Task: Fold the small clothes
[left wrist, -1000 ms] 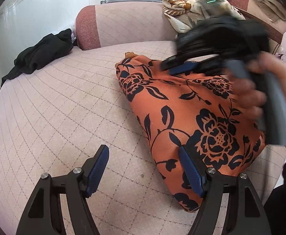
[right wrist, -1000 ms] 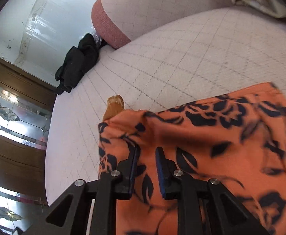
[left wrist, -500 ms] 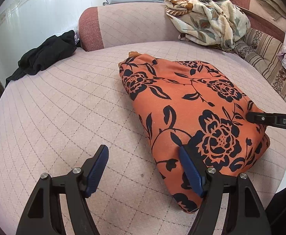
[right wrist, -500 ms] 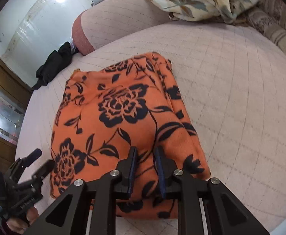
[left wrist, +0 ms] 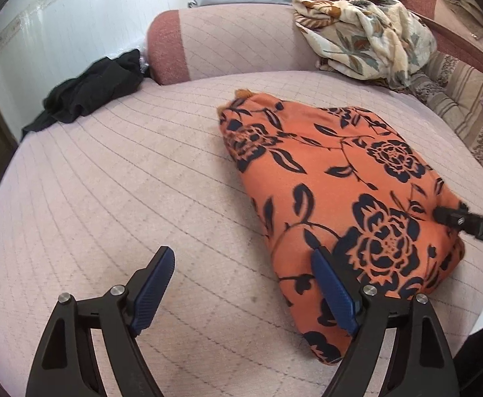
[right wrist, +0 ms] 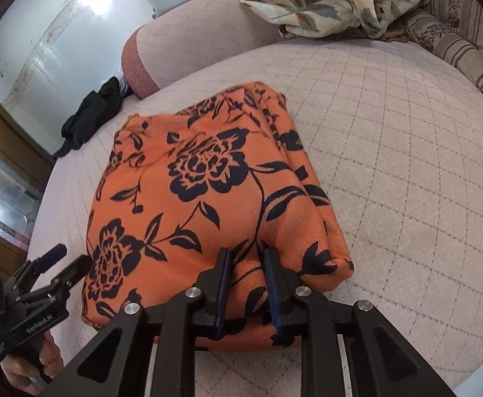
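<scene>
An orange garment with black flowers (left wrist: 340,172) lies folded in a thick rectangle on the pale quilted seat (left wrist: 125,182). My right gripper (right wrist: 247,253) is shut on a pinch of the orange garment (right wrist: 201,182) at its near edge; in the left wrist view only its tip (left wrist: 453,215) shows at the cloth's right side. My left gripper (left wrist: 241,254) hovers over the garment's left near edge with its jaws opening and nothing between them; its right finger (left wrist: 330,287) overlaps the cloth. In the right wrist view the left gripper (right wrist: 56,264) stands wide beside the garment's left corner.
A black garment (left wrist: 89,92) lies heaped at the far left by a pink bolster (left wrist: 225,39). A cream leaf-print blanket (left wrist: 364,33) and striped cushions (left wrist: 456,99) are piled at the back right. A person's hand (right wrist: 29,370) grips the left handle.
The right gripper swept from the garment's far corner across to its near right edge, bringing the cloth over into a fold. The left gripper's jaws widened slightly; it stayed in place.
</scene>
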Demonstrator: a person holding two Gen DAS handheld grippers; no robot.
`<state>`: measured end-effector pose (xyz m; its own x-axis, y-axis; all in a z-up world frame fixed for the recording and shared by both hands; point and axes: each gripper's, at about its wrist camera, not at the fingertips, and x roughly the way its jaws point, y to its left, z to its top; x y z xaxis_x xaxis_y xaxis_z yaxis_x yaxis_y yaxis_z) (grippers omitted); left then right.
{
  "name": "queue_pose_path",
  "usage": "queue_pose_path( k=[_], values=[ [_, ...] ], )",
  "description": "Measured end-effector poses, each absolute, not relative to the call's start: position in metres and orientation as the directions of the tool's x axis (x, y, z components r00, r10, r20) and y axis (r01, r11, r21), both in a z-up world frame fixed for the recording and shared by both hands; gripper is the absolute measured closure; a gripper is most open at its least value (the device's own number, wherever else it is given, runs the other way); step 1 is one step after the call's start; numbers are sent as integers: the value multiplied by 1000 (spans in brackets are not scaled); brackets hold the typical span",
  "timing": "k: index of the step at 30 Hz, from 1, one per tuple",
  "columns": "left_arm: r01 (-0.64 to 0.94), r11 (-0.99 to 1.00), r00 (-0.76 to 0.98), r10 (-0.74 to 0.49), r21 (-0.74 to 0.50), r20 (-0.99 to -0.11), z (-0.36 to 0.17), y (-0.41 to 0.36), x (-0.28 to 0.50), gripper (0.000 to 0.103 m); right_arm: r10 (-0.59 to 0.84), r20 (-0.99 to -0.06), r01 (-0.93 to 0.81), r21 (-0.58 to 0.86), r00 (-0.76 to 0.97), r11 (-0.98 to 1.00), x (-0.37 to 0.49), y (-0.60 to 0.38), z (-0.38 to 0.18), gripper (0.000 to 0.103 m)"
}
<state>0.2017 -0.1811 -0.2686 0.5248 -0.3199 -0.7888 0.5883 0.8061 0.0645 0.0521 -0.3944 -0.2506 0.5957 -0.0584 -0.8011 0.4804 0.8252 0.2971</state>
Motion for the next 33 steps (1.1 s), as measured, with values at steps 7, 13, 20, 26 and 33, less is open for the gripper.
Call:
queue_pose_path(
  k=[7,13,20,26,33],
  values=[
    [486,868,622,-263,100,-737,-246,-163,214,17,-83,-637,362,322,767,875,49,-378,-206,78],
    [402,904,694,-198,144,-692,-233,-145,226,17,-37,-622,335,370,782,866,64,-365,-208,78],
    [363,926,708,-199,107,-677,-223,-128,232,17,-23,-656,339,359,755,870,75,-350,-218,78],
    [347,933,716,-197,96,-670,-219,-120,233,17,-34,-660,333,333,750,882,81,-340,-219,77],
    [336,937,717,-191,93,-670,-218,-117,236,17,-23,-661,319,331,750,888,87,-331,-220,77]
  ],
)
